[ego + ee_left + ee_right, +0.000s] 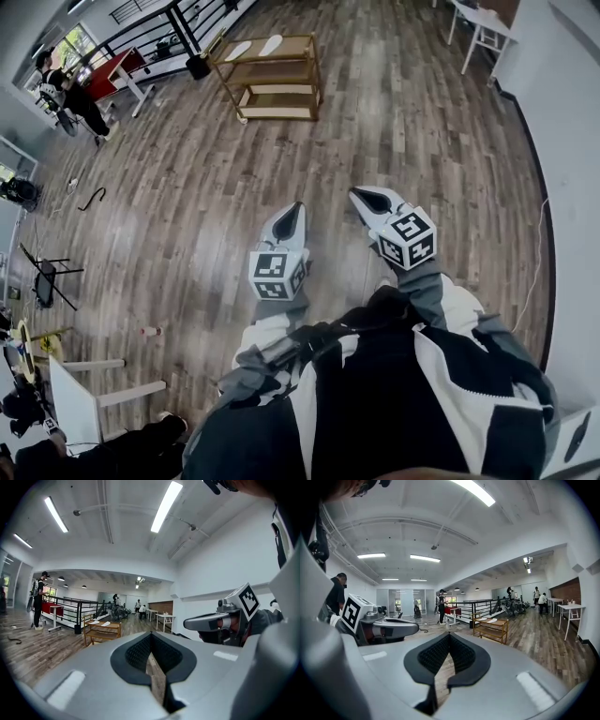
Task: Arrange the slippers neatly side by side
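The left claw (292, 211) and right claw (364, 197) are clenched and empty, well apart from two flat white slippers (255, 47) atop a low wooden shelf rack (309, 70). Reaching in clenched could knock a slipper off.

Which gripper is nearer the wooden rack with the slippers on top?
Left, marginally. The left gripper sits almost straight below the wooden rack in the head view; the right gripper is offset to its right. Both are far short of it.
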`<state>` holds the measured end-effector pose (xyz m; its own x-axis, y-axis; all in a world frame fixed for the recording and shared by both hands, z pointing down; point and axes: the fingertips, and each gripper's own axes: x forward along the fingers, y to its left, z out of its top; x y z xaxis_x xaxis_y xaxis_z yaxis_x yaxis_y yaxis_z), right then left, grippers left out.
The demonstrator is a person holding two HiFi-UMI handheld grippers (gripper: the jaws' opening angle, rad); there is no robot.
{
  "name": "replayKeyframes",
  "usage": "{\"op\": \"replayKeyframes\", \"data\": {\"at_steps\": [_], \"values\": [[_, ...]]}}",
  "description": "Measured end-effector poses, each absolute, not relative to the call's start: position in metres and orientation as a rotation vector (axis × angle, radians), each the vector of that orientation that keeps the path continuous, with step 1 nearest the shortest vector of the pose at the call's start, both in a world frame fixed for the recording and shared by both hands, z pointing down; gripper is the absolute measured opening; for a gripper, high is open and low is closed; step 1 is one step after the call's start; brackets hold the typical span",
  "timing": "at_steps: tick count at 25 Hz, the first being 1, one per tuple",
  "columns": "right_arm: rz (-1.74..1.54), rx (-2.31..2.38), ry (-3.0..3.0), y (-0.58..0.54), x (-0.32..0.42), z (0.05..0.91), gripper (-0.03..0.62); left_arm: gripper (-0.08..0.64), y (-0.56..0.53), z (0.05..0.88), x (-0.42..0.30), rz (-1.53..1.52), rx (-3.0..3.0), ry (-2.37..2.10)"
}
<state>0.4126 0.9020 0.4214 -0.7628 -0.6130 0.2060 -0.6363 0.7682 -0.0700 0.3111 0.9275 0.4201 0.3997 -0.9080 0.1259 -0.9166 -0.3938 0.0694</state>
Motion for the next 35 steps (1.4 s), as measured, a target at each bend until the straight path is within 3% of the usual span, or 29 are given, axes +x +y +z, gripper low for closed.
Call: {"op": "replayKeyframes", "data": {"at_steps": [22,35], "values": [[0.157,0.727,-2.874,0.655,0.402,0.415,0.005,0.008,0.694,0.411,0.315,0.094,2.396,-1.852],[0.171,0.688,-2.852,0.585,0.398,0.428,0.005,0.008,0.624,0.433,0.321,0.077,2.366,-1.823]]}}
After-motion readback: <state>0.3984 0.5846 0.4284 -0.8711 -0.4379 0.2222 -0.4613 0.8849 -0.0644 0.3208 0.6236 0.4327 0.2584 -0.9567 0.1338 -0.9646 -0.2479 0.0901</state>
